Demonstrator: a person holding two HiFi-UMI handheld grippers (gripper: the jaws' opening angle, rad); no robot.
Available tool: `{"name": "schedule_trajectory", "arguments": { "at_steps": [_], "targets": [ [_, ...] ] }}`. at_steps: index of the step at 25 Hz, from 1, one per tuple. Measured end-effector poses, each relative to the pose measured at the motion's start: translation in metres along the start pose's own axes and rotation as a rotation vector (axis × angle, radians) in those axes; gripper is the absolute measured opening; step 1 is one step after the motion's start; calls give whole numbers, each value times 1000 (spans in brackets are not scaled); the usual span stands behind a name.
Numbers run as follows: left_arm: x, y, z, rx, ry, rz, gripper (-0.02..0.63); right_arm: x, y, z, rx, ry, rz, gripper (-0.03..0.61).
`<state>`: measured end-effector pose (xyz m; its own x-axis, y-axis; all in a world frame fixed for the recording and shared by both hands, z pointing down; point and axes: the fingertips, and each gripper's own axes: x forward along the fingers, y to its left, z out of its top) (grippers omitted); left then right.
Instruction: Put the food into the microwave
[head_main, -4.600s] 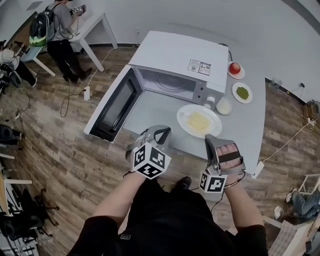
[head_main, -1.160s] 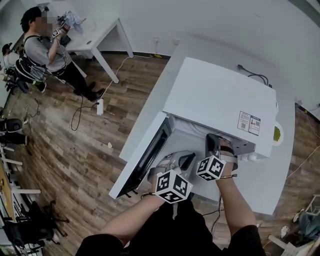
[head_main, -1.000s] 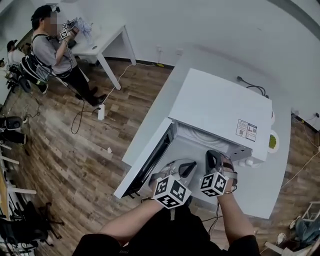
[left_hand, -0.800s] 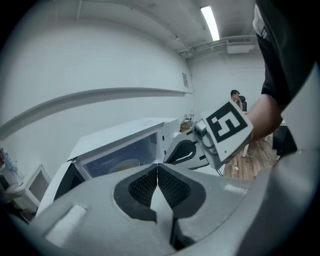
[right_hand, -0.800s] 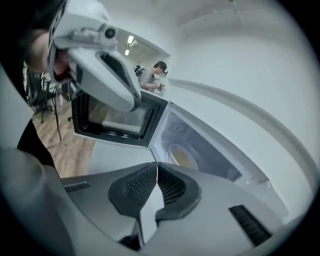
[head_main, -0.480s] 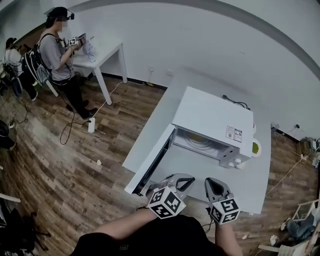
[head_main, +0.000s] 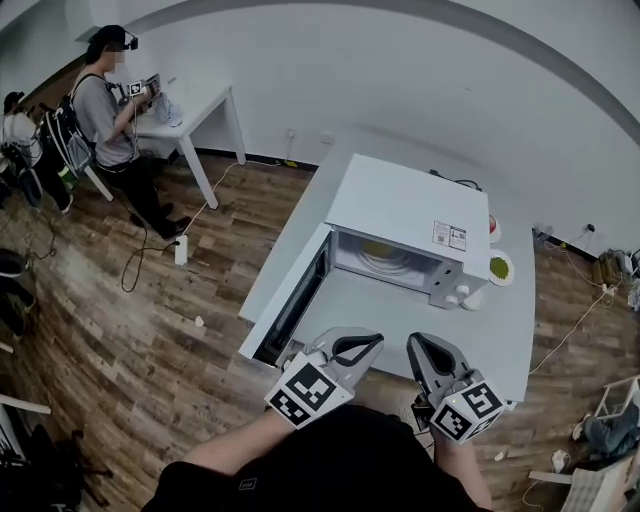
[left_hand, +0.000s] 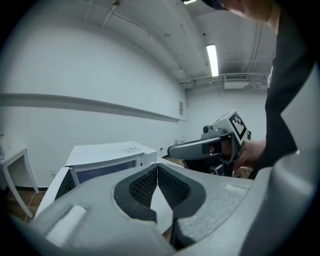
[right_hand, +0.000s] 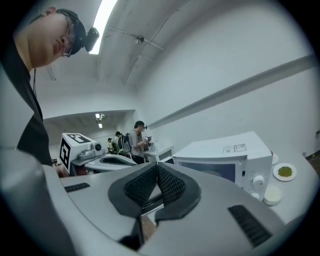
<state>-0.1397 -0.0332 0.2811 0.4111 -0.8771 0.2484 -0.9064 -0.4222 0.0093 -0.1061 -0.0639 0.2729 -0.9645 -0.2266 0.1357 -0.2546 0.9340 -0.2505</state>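
2 pairs of jaws are sitting pressed together with nothing between them: the left gripper (left_hand: 157, 169) is holding nothing, and the right gripper (right_hand: 156, 169) is likewise closed tight on air. Both are pointing roughly level at the microwave (head_main: 410, 215), which is standing well ahead of the tips on the table (head_main: 505, 345).

The plate of food (head_main: 386, 256) is lying inside the cavity, straight ahead of the left jaws and slightly left of the right ones, well apart from both. To my eye the loading is looking done, and the door (head_main: 292, 300) is what is waiting. It is hanging wide open, with its long axis running from beside the jaws away toward the cavity and its free end to the left of the left jaws. The left gripper is nearer, so that hand is looking like the one to swing it shut.

Out past the right jaws, beside the microwave, 1 dish of green powder (head_main: 499, 267), 1 dish with something red (head_main: 491, 228) and 1 small white cup (head_main: 470, 298) are sitting on the table. What the cup is holding I cannot tell.
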Motion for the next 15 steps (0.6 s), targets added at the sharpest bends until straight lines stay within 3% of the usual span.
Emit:
{"name": "schedule_trajectory", "arguments": {
  "at_steps": [4,7,15],
  "targets": [
    [5,-18,14,-83,-50,37,8,-36,1,24,-2,-52,71,15],
    [21,-35,21,-125,-61,67,8,-71,-12,33,-15,-62,77,15],
    [73,-89,39,-123,-77,88,8,-123,-52,22,15,-59,91,15]
  ]
}}
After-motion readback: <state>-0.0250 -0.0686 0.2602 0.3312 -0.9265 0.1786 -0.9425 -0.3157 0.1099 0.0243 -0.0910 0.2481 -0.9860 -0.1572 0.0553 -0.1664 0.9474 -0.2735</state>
